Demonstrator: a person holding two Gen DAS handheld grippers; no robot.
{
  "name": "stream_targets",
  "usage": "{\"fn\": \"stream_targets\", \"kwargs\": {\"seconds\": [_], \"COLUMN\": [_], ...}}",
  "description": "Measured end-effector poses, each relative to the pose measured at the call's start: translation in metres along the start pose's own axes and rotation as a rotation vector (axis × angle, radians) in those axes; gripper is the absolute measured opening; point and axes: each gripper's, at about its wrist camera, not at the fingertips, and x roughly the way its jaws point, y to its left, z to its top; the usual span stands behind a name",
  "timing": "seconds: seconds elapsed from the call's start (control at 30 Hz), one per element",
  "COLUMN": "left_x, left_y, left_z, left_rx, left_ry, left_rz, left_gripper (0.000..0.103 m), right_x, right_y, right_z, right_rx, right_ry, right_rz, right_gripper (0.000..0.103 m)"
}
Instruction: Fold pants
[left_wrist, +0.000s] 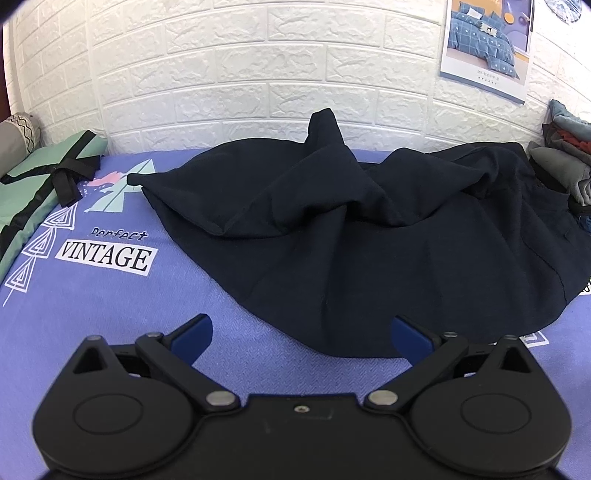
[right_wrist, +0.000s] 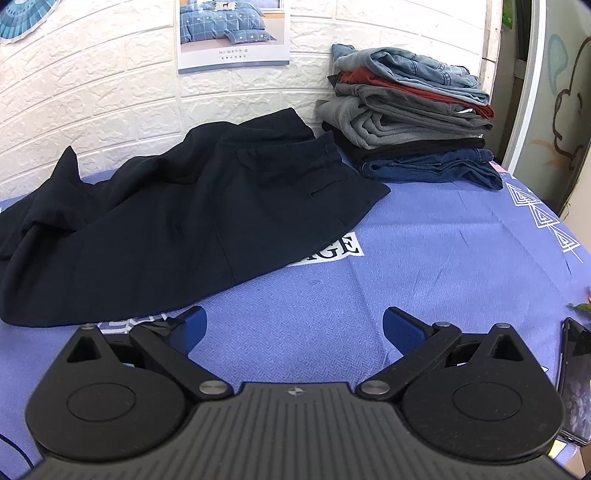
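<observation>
Dark navy pants (left_wrist: 369, 251) lie crumpled on the purple bed sheet (left_wrist: 110, 332), one leg bunched up toward the wall. In the right wrist view the pants (right_wrist: 166, 229) spread left of centre, waistband and back pocket toward the clothes stack. My left gripper (left_wrist: 301, 332) is open and empty, just in front of the pants' near edge. My right gripper (right_wrist: 295, 328) is open and empty over bare sheet (right_wrist: 406, 258), to the right of the pants' near edge.
A stack of folded clothes (right_wrist: 406, 122) stands at the back right against the white brick wall (left_wrist: 221, 74). A green bag with black straps (left_wrist: 44, 184) lies at the far left. A phone (right_wrist: 576, 380) lies at the right edge.
</observation>
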Motion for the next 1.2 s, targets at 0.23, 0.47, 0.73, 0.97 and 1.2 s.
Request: {"fn": "stream_targets", "kwargs": {"seconds": [0.23,0.47,0.73,0.97,1.2], "left_x": [0.010,0.049,0.109,0.129,0.136], "left_y": [0.024,0.115,0.145,0.167,0.166], "left_z": [0.007,0.024,0.049,0.063,0.067], "left_rx": [-0.053,-0.305,-0.346,-0.415,-0.440], "left_ry": [0.005,0.010,-0.020,-0.065,-0.082], "left_rz": [0.015,0.105,0.091,0.055,0.068], "left_gripper": [0.088,0.051,0.026,0.016,0.007], "right_x": [0.006,0.023,0.051,0.084,0.120], "right_y": [-0.005,-0.023,-0.019,-0.039,-0.053], "right_z": [0.000,0.003,0.003,0.015,0.034], "right_rx": [0.002,0.050,0.096,0.200,0.325], "right_ry": [0.013,0.038,0.082,0.061,-0.028], "right_rz": [-0.004,-0.045,-0.040,-0.087,-0.113], "right_gripper": [0.103,0.103,0.103,0.103,0.103]}}
